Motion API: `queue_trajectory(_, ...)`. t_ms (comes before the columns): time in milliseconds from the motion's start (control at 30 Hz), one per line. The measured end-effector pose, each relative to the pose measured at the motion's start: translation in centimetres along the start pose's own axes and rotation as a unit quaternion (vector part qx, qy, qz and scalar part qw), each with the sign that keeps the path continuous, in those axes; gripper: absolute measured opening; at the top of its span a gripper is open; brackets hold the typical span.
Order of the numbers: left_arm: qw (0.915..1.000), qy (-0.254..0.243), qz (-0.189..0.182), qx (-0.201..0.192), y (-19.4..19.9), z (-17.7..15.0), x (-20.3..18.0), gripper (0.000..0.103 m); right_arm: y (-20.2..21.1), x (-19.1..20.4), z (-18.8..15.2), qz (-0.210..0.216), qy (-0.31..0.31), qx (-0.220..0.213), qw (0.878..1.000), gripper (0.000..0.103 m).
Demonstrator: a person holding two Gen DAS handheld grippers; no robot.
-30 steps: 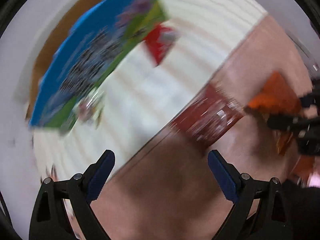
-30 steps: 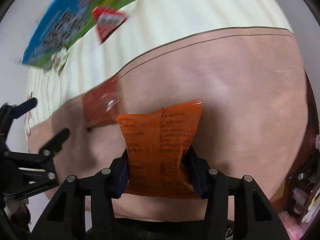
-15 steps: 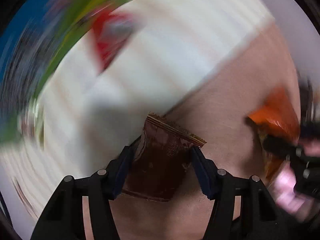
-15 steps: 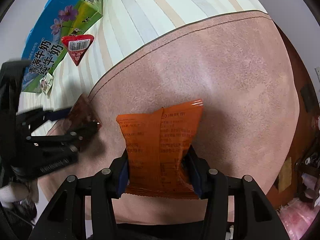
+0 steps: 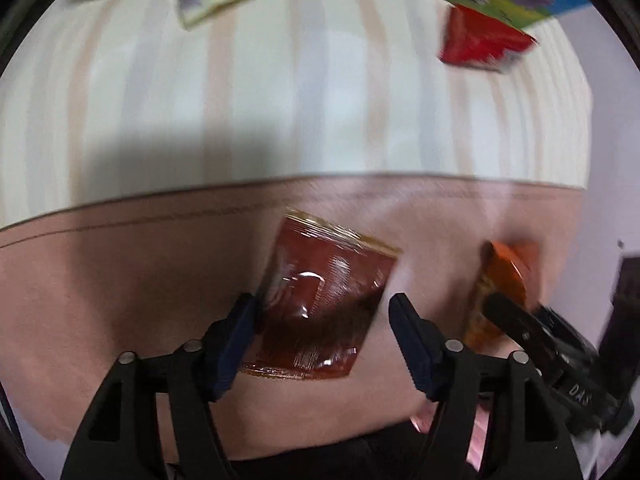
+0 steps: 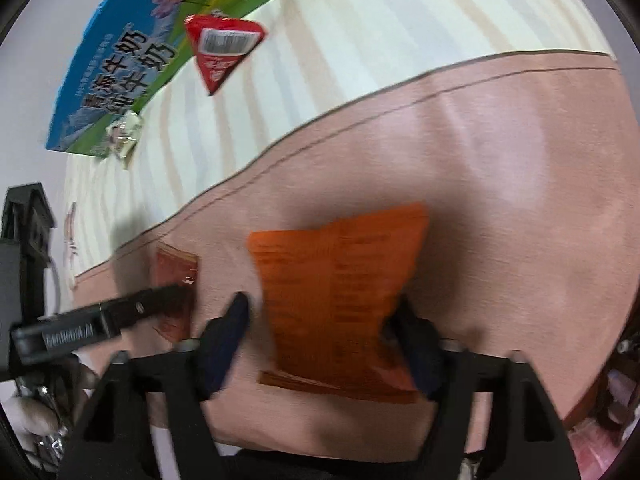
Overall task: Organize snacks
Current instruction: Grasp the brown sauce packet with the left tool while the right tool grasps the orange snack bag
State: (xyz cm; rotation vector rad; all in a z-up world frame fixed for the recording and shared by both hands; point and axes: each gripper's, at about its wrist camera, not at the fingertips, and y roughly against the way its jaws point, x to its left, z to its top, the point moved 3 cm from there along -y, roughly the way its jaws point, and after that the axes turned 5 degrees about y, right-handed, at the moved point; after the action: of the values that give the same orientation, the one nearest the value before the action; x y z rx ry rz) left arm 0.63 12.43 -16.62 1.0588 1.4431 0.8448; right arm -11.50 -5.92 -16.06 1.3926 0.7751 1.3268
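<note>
Left gripper (image 5: 324, 316) over brown packet (image 5: 320, 304) on pink cloth (image 5: 120, 272); jaws just opening, right pad clear of packet, left pad at its edge. Right gripper (image 6: 324, 320) jaws just opening, orange packet (image 6: 340, 296) between them, loose on cloth. Red triangular packet (image 6: 222, 46) beside milk carton (image 6: 120, 68) on striped sheet (image 6: 380, 20).

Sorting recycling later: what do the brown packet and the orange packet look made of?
Brown packet: glossy, see-through plastic film, by its sharp glare and crimped ends. Orange packet: thin printed plastic or foil laminate, duller, creased, with a sealed bottom edge; blur leaves it uncertain.
</note>
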Motion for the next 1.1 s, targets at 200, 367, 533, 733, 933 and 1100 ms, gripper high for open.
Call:
queue_trajectory(200, 0.997, -0.061, 0.047, 0.011, -1.2, -1.4, -1.7, 0.067, -0.9, 1.3, 0.0, -0.032, 0.011, -0.004, 0.999, 0.084)
queue_trajectory(367, 0.9928, -0.075, 0.094, 0.0, -2.3, -1.5, -3.3, 0.066, -1.4, 2.0, -0.1, -0.047, 0.017, -0.012, 0.999, 0.08)
queue_trajectory(533, 0.9897, -0.026, 0.131, -0.053, -0.7, -2.1, -2.1, 0.054, -0.8, 2.7, -1.0, -0.043, 0.023, -0.033, 0.998, 0.056)
queue_trajectory(733, 0.991, 0.021, 0.12, -0.055, -0.5, -3.3, 0.5, 0.056, -2.7, 5.2, -1.5, -0.025, 0.035, -0.012, 0.999, 0.06)
queue_trajectory(933, 0.9908, 0.011, 0.127, -0.047, -1.5, -2.1, 0.9, 0.056, -4.2, 5.8, -0.9, -0.012, 0.015, 0.012, 1.0, 0.072)
queue_trajectory(1100, 0.9914, 0.02, 0.113, -0.064, -0.9, -1.8, 0.5, 0.053, -4.9, 6.1, -0.6, -0.015, 0.024, 0.01, 1.0, 0.068)
